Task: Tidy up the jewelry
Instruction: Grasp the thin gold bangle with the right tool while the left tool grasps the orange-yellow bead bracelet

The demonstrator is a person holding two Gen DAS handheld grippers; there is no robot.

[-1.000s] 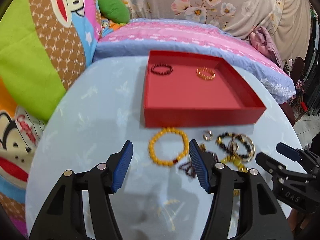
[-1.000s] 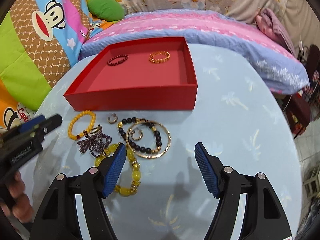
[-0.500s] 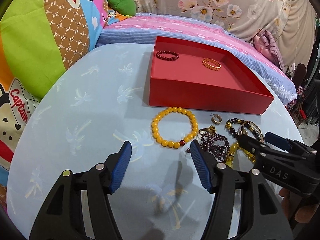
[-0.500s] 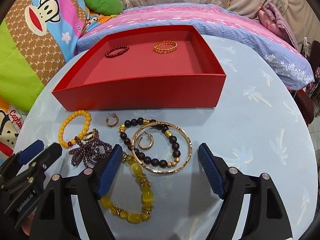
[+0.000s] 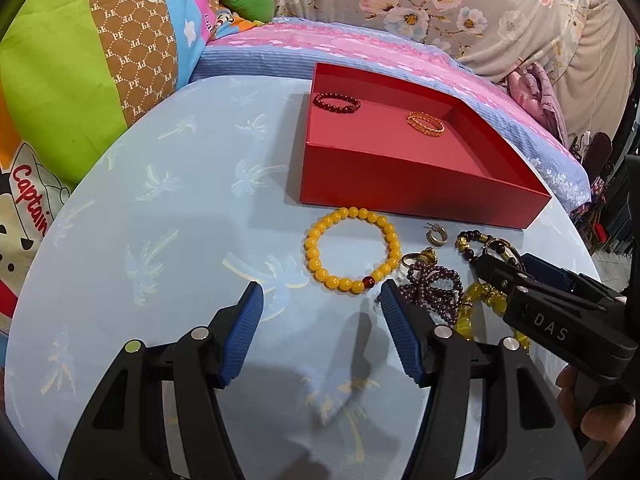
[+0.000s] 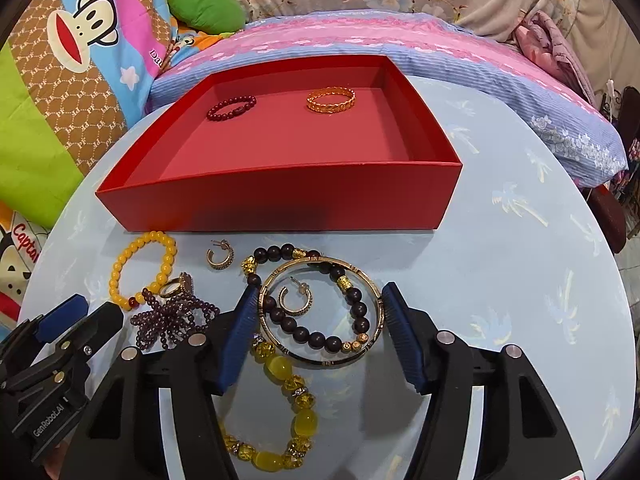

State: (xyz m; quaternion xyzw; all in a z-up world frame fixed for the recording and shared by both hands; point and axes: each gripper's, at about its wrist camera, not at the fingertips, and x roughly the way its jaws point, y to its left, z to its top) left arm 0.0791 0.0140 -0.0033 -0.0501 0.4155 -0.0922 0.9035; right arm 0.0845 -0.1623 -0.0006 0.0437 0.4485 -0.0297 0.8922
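A red tray (image 6: 280, 196) (image 5: 420, 192) on the blue table holds a dark red bead bracelet (image 6: 231, 107) and a gold bracelet (image 6: 331, 99). In front of it lie a yellow bead bracelet (image 5: 352, 250) (image 6: 142, 270), two hoop earrings (image 6: 218, 258), a ring (image 6: 178, 285), a purple bead tangle (image 6: 172, 318), a gold bangle (image 6: 320, 316) around a black bead bracelet (image 6: 316, 334), and a yellow stone bracelet (image 6: 280, 400). My left gripper (image 5: 320, 332) is open just short of the yellow bead bracelet. My right gripper (image 6: 318, 336) is open, its fingers either side of the bangle.
Patterned cushions (image 5: 80, 80) crowd the table's left edge and a pink-blue bed (image 6: 360, 40) runs behind the tray. The right gripper's body (image 5: 560, 312) shows at the right of the left wrist view. The table (image 6: 520, 260) drops off at the right.
The left gripper has pulled back and to the left, away from the yellow bead bracelet. The right gripper has moved forward and down until its fingers flank the gold bangle.
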